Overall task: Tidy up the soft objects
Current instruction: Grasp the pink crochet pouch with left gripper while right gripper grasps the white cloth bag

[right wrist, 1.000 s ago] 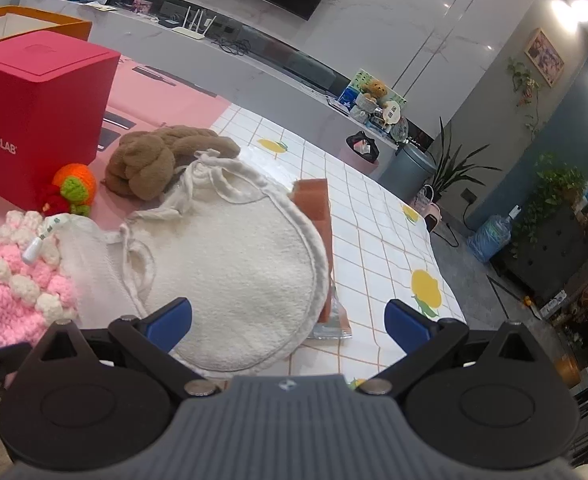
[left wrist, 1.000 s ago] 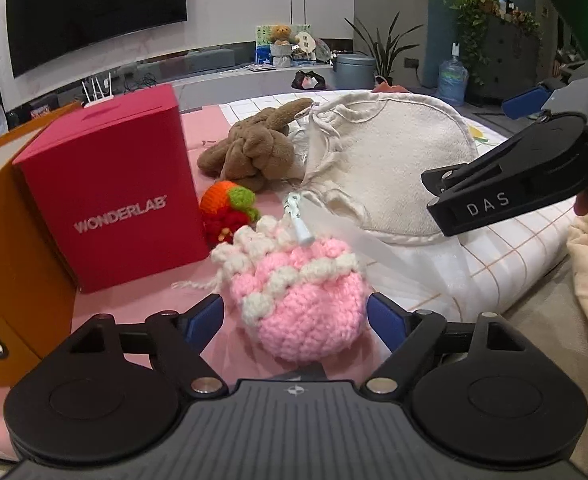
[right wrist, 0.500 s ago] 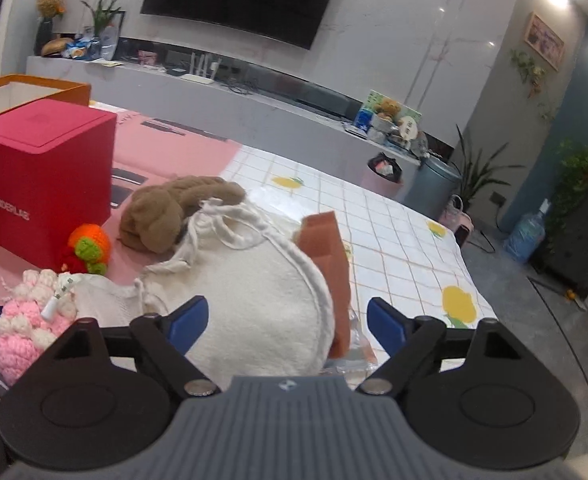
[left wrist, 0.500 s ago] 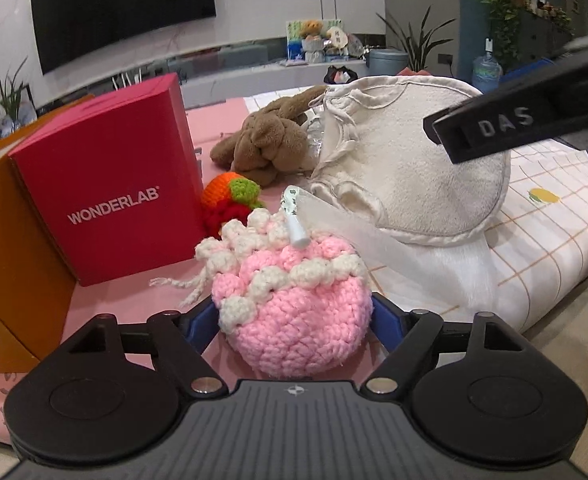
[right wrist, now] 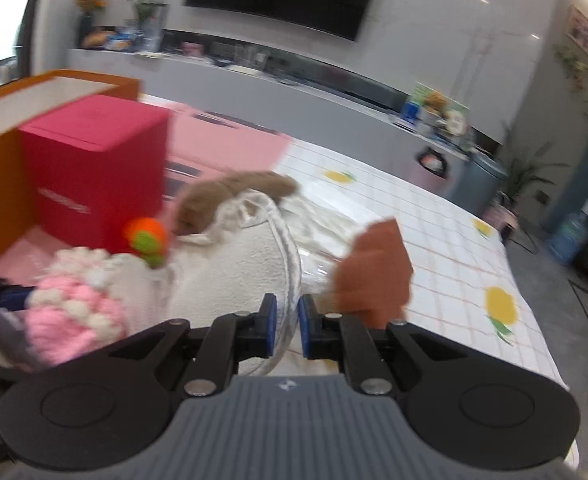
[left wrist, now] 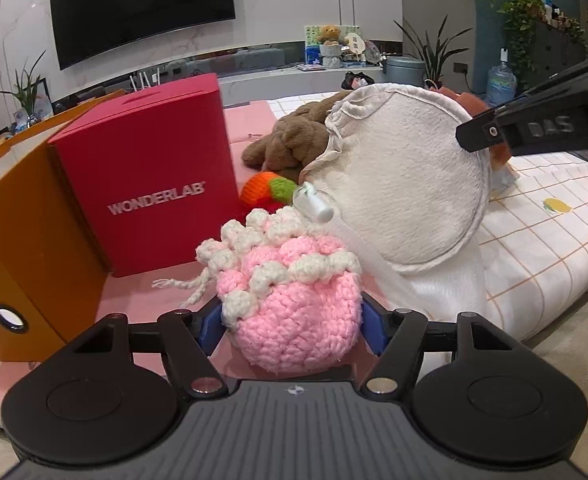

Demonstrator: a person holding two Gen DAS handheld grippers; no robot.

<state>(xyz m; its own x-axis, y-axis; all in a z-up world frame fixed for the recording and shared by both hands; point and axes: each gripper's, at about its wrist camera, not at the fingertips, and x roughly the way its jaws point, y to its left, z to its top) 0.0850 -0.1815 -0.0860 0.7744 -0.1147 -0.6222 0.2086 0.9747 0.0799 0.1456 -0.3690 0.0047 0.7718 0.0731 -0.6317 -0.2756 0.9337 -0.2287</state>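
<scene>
My left gripper (left wrist: 291, 326) is shut on a pink crocheted pouch (left wrist: 294, 304) with a cream frilled rim, at the near edge of the pink mat. My right gripper (right wrist: 285, 330) is shut on the rim of a cream fleece drawstring bag (right wrist: 229, 268), which stands tilted up; the bag also shows in the left wrist view (left wrist: 398, 176). Behind lie a brown plush toy (left wrist: 289, 140) and an orange and green knitted toy (left wrist: 267, 188). The pouch shows blurred in the right wrist view (right wrist: 73, 312).
A red WONDERLAB box (left wrist: 149, 168) stands left of the toys, beside an orange box (left wrist: 17, 248). A rust-coloured cloth (right wrist: 378, 276) lies right of the bag on the checked sheet (right wrist: 446, 248). A white plastic tube (left wrist: 318, 206) rests above the pouch.
Both grippers closed: the left on the pink pouch, the right on the cream bag's rim. The bag has been tipped upward and the right view has swung left.
</scene>
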